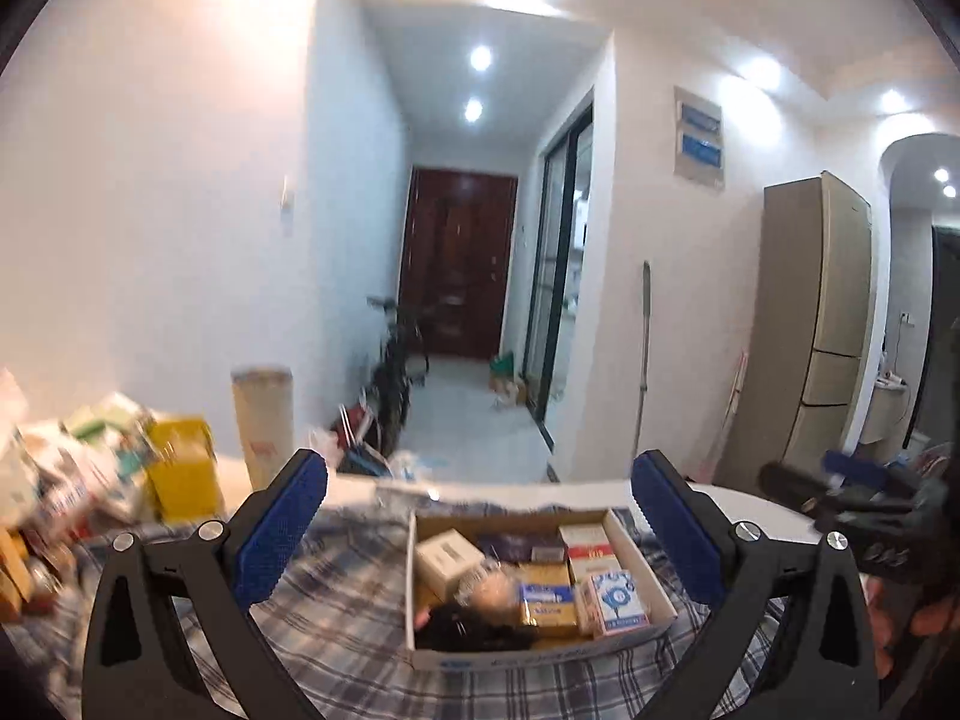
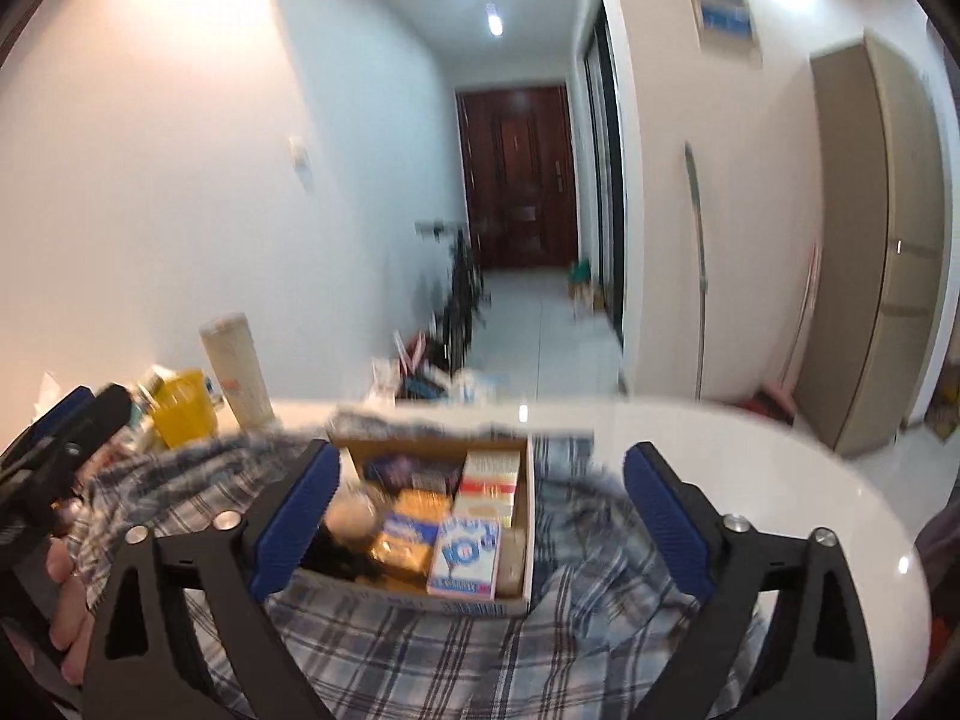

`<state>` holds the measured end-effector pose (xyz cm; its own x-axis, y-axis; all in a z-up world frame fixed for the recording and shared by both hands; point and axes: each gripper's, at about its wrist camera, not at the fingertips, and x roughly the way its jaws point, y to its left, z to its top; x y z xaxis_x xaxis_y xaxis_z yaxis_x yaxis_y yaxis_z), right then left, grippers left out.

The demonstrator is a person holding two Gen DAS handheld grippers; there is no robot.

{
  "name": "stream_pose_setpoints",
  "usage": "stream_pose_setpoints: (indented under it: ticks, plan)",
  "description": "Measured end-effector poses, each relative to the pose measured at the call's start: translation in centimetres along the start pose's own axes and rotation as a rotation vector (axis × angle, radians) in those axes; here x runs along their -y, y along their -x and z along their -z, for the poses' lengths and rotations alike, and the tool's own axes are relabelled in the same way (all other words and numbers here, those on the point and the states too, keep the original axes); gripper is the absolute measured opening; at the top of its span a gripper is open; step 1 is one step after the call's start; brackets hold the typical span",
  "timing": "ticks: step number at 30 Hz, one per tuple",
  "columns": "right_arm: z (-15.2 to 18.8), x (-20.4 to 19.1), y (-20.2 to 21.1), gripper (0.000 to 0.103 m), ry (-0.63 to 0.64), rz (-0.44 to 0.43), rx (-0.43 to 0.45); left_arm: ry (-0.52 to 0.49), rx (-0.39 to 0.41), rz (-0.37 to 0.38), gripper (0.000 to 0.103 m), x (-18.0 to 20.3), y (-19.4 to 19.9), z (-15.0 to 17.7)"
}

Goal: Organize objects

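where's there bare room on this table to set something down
Free: the plaid cloth in front of the cardboard box, the cloth to its right, and the bare white tabletop beyond. Crowded: the box itself is packed with small cartons, and the left end is piled around the yellow box and tall canister.

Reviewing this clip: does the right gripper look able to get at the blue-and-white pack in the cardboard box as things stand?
Probably yes. The right gripper is open and empty, with the blue-and-white pack in view between its jaws at the near right of the cardboard box. The box is open-topped, but neighbouring packs crowd the pack's sides.
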<state>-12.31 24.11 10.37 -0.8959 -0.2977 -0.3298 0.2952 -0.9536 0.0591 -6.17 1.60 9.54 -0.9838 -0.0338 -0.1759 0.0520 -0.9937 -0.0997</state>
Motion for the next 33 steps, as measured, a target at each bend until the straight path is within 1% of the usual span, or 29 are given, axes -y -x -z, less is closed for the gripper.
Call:
stream_pose_setpoints:
  ticks: [1, 4, 5, 7, 9, 13, 15, 18, 22, 24, 27, 29, 31, 33]
  plan:
    - [-0.5, -0.3, 1.2, 0.103, 0.008, 0.007, 0.046, -0.01, 0.027, 0.011, 0.103, 0.2, 0.8, -0.3]
    - [-1.3, -0.9, 4.0, 0.103, 0.013, 0.047, 0.14, -0.043, 0.141, 0.081, 0.103, 0.7, 3.8, -0.5]
    - [-1.5, -1.0, 4.6, 0.103, 0.011, 0.054, 0.158, -0.058, 0.164, 0.077, 0.103, 1.0, 4.7, -0.6]
    - [-1.5, -0.9, 6.1, 0.103, 0.003, 0.054, 0.195, -0.067, 0.168, 0.064, 0.103, 1.3, 5.7, -0.9]
    - [-1.3, -0.9, 7.3, 0.103, -0.002, 0.04, 0.215, -0.056, 0.154, 0.054, 0.103, 1.3, 6.5, -1.1]
    - [-0.2, -1.0, 9.0, 0.103, 0.002, 0.018, 0.216, -0.063, 0.12, 0.008, 0.103, 1.2, 7.9, -0.9]
    - [0.9, -1.1, 9.7, 0.103, -0.003, 0.038, 0.213, -0.074, 0.101, -0.016, 0.103, 1.3, 8.7, -0.3]
    - [2.6, -1.1, 10.7, 0.103, -0.016, 0.078, 0.212, -0.064, 0.083, -0.005, 0.103, 1.2, 9.8, 1.1]
    - [5.1, -1.9, 11.6, 0.103, 0.018, 0.101, 0.186, -0.055, 0.054, -0.008, 0.103, 1.3, 10.6, 3.2]
    - [6.3, -2.2, 12.0, 0.103, 0.029, 0.12, 0.18, -0.059, 0.056, -0.006, 0.103, 1.4, 11.2, 4.2]
    - [7.5, -1.8, 11.7, 0.103, -0.003, 0.098, 0.149, -0.085, 0.077, -0.017, 0.103, 1.7, 12.0, 5.6]
    - [8.5, -1.4, 11.5, 0.103, -0.02, 0.091, 0.151, -0.092, 0.09, -0.032, 0.103, 1.8, 12.4, 6.4]
    - [9.2, -1.5, 11.2, 0.103, -0.008, 0.101, 0.149, -0.077, 0.104, -0.039, 0.103, 1.6, 12.6, 7.5]
    - [10.2, -1.7, 11.3, 0.103, 0.003, 0.095, 0.166, -0.074, 0.127, -0.064, 0.103, 1.4, 12.8, 8.9]
